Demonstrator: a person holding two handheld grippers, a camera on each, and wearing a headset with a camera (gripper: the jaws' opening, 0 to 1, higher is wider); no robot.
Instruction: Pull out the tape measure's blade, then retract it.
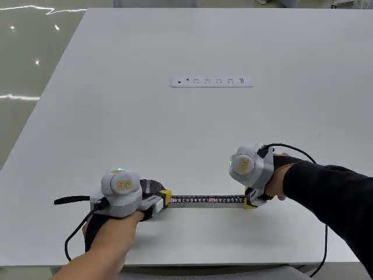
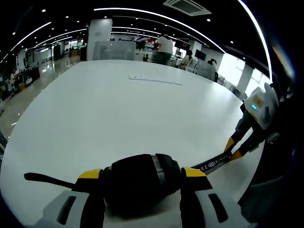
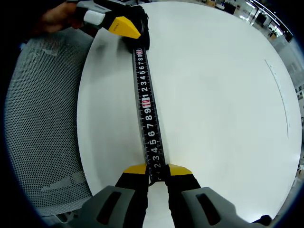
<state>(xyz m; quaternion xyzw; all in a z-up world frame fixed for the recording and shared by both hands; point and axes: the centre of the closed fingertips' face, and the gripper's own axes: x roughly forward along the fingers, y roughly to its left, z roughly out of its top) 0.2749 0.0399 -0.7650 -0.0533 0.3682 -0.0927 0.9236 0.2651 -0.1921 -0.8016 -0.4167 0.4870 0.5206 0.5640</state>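
Note:
A black tape measure case (image 2: 141, 183) sits between the yellow-tipped fingers (image 2: 90, 175) of my left gripper (image 1: 156, 199), which is shut on it near the table's front edge. Its blade (image 1: 207, 200) is drawn out to the right along the table, numbers up, with about 19 cm showing in the right gripper view (image 3: 147, 111). My right gripper (image 1: 250, 203) is shut on the blade's end hook (image 3: 156, 176). The case (image 3: 139, 28) and left gripper (image 3: 114, 20) appear at the top of the right gripper view. A black wrist strap (image 1: 71, 199) trails left of the case.
A white power strip (image 1: 212, 81) lies at the middle of the white table (image 1: 175, 134). A grey mesh chair (image 3: 45, 123) stands at the table's front edge. People sit at desks far behind (image 2: 164, 47). Cables (image 1: 291, 149) trail from both grippers.

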